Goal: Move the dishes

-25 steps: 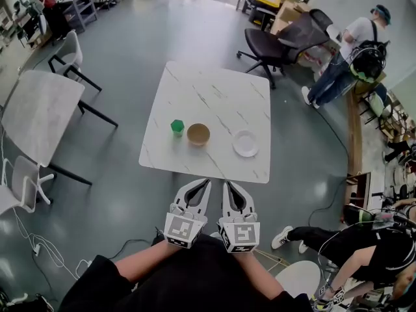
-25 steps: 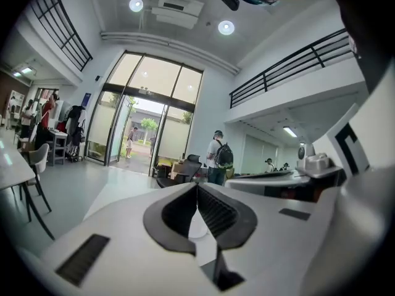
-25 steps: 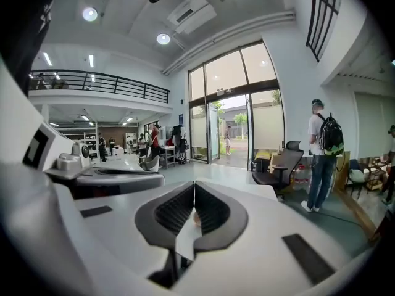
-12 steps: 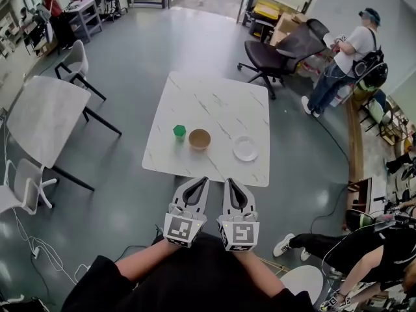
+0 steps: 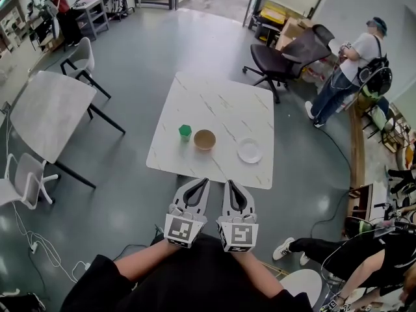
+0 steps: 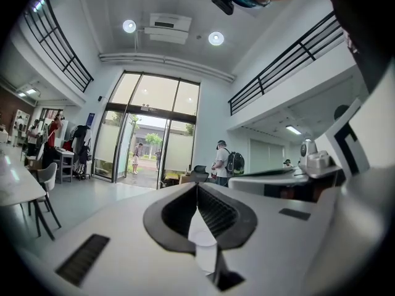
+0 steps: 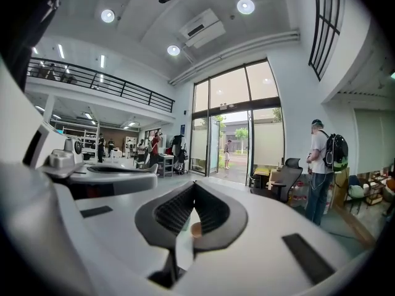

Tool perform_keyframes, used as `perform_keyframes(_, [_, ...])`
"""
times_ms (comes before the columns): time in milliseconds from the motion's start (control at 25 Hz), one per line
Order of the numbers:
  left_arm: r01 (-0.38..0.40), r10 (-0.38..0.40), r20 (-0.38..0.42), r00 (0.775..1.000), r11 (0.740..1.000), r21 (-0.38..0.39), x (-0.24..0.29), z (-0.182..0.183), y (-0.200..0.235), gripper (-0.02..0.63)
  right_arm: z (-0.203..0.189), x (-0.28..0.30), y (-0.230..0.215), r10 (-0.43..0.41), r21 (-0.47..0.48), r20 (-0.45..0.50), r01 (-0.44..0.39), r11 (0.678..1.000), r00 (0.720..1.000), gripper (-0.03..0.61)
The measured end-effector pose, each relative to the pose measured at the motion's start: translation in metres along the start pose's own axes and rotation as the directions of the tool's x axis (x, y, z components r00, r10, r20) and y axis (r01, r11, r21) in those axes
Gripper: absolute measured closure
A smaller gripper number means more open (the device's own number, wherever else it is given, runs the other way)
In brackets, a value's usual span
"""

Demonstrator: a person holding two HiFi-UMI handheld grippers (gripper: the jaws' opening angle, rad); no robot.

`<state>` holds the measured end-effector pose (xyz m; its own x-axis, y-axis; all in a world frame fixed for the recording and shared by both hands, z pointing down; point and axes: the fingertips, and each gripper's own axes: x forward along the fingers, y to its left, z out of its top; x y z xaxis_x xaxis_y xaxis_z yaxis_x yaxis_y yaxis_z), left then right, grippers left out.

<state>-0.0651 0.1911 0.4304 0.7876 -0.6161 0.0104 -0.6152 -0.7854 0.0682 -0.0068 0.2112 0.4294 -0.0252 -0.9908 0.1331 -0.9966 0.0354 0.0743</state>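
Note:
On the white marble table ahead of me stand a green cup, a brown bowl and a white plate, in a row near its front edge. I hold both grippers close to my body, short of the table, side by side. The left gripper is shut and empty, its tips meeting. The right gripper is shut and empty too, with its tips touching. Through the gap in the right gripper's jaws the brown bowl shows small and far off.
A black office chair stands beyond the table's far right corner, with a standing person beside it. Another white table and white chairs are at the left. A seated person's legs and cables lie on the floor at the right.
The table and its dishes have drifted slightly right and down in the head view as my head moved. Both grippers keep the same place and stay shut.

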Motion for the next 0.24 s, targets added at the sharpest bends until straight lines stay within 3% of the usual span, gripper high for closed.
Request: perform_keyframes(240, [-0.011, 0.011, -0.007, 1.0, 1.0, -0.01, 0.003, -0.005, 0.011, 0.595, -0.004, 0.012, 0.003, 0.011, 0.009, -0.013, -0.011, 1.0, 1.0, 0.561])
